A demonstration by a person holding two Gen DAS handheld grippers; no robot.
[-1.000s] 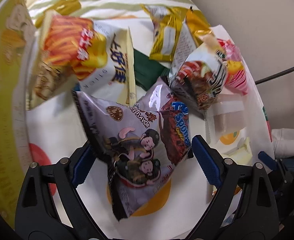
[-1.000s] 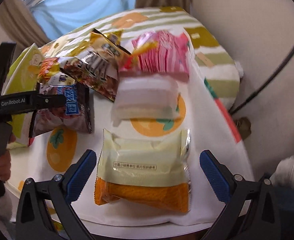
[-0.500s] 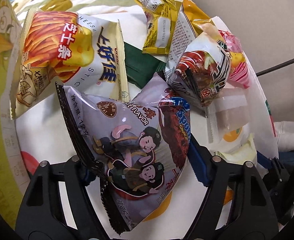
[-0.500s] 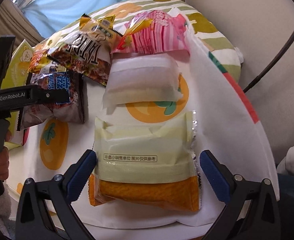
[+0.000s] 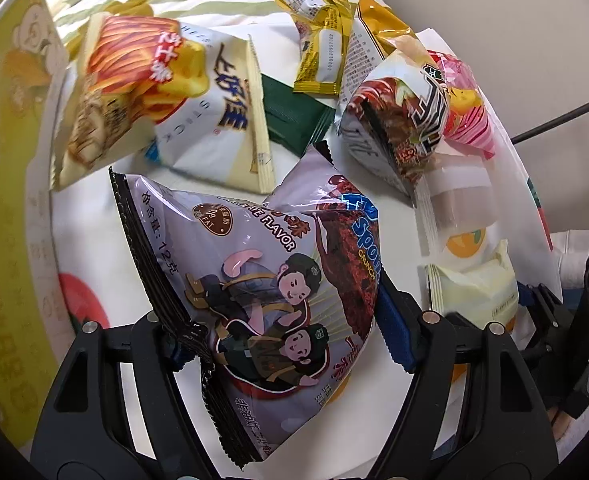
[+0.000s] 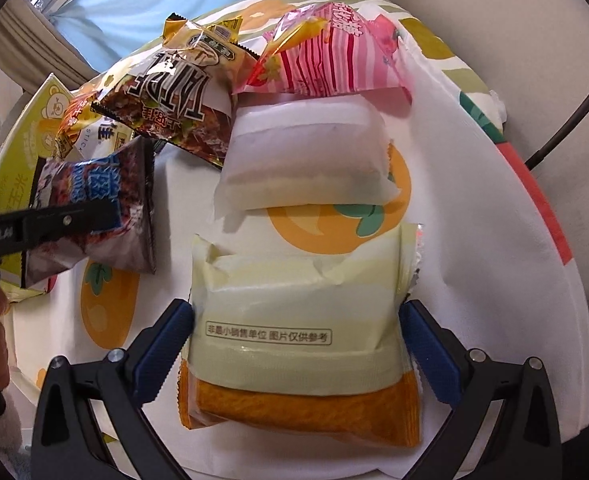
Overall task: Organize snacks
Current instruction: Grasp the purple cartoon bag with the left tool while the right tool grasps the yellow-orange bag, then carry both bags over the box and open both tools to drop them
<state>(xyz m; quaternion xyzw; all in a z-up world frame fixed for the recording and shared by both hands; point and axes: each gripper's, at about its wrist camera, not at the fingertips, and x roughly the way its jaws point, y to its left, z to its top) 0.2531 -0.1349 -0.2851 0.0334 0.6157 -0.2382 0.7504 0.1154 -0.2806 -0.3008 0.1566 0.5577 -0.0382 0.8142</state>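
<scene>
My left gripper point(image 5: 282, 328) is shut on a lilac chocolate-flavour snack bag point(image 5: 262, 280) and holds it tilted above the table; the bag also shows in the right wrist view point(image 6: 94, 208) with a left finger across it. My right gripper point(image 6: 294, 332) has closed in on both sides of a pale yellow and orange cake packet point(image 6: 302, 320) lying on the fruit-print tablecloth point(image 6: 474, 240); its blue pads touch the packet's edges.
Behind lie a white wrapped packet point(image 6: 306, 160), a pink striped bag point(image 6: 334, 60), a dark noodle-snack bag point(image 6: 174, 112), a cheese-stick bag point(image 5: 162, 96), a gold sachet point(image 5: 322, 40) and a green packet point(image 5: 290, 120). A yellow-green box point(image 5: 6, 200) stands at the left. A black cable point(image 6: 574, 112) hangs at the right.
My left gripper closed on the lilac bag and lifted it. My right gripper moved forward over the yellow packet and its fingers closed in from wide open onto its sides.
</scene>
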